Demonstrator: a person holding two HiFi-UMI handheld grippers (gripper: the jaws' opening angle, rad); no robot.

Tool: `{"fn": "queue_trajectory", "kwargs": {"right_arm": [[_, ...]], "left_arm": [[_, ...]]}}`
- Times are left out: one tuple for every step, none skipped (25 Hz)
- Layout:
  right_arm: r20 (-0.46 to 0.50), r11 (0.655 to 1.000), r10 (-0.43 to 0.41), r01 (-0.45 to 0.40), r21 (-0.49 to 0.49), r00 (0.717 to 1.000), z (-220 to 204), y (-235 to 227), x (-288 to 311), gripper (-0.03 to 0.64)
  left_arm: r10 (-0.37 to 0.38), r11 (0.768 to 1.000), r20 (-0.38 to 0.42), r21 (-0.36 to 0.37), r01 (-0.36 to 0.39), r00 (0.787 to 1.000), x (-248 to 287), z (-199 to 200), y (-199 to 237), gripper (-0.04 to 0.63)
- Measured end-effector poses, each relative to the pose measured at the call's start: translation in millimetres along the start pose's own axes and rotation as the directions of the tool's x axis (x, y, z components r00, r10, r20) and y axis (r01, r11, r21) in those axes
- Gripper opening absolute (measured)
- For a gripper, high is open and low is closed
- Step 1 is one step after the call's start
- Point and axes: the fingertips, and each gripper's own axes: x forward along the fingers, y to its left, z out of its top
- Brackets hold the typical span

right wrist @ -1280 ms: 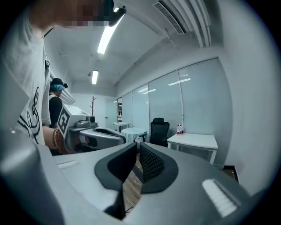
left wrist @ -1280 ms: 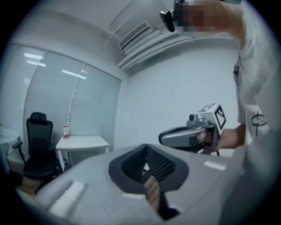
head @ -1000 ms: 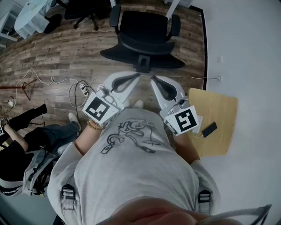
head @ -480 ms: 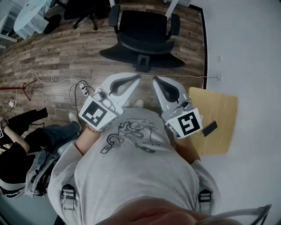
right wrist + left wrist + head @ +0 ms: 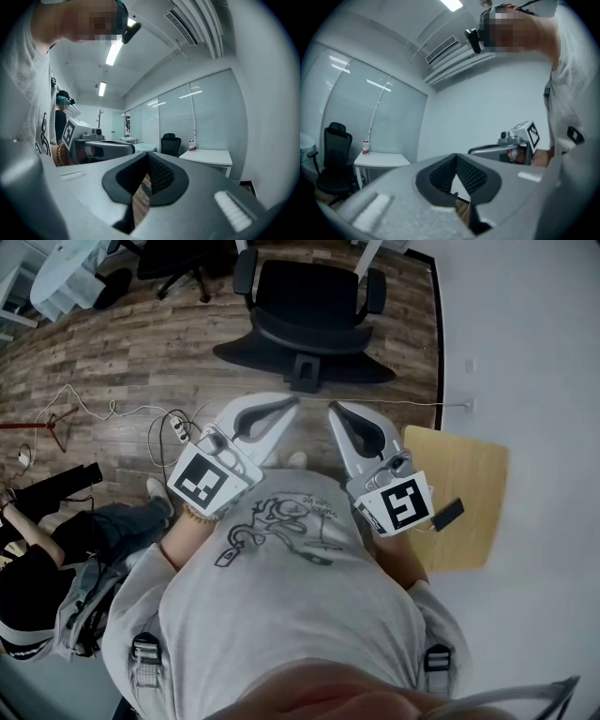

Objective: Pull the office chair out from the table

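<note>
The black office chair (image 5: 309, 310) stands on the wood floor at the top of the head view, its back toward me and white table legs (image 5: 368, 257) just beyond it. My left gripper (image 5: 293, 405) and right gripper (image 5: 332, 409) are held side by side in front of my chest, a little short of the chair's back and apart from it. Both are shut with nothing between the jaws. The left gripper view shows its ribbed pads (image 5: 469, 173) closed together, and the right gripper view shows its pads (image 5: 159, 172) closed the same way.
A small wooden table (image 5: 469, 474) with a dark phone (image 5: 446, 515) stands at my right against the white wall. A power strip and cables (image 5: 178, 432) lie on the floor at left, near a seated person (image 5: 47, 549). Another chair (image 5: 178, 263) stands at top left.
Both grippers stay shut and almost in place; the left marker cube has slid slightly left. The chair has not moved. The seated person's leg has shifted.
</note>
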Motion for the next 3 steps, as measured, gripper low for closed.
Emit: {"fn": "queue_trajectory", "kwargs": {"right_arm": [[0.0, 1.0, 0.0, 0.0, 0.0, 1.0, 0.1, 0.4, -0.5, 0.008], [0.001, 1.0, -0.001, 0.001, 0.0, 1.0, 0.2, 0.7, -0.9, 0.008], [0.002, 1.0, -0.001, 0.001, 0.001, 1.0, 0.3, 1.1, -1.4, 0.008]], "left_arm": [[0.0, 1.0, 0.001, -0.001, 0.0, 1.0, -0.2, 0.0, -0.4, 0.002], [0.0, 1.0, 0.001, -0.001, 0.0, 1.0, -0.3, 0.0, -0.9, 0.002], [0.0, 1.0, 0.002, -0.002, 0.0, 1.0, -0.5, -0.1, -1.3, 0.002]]}}
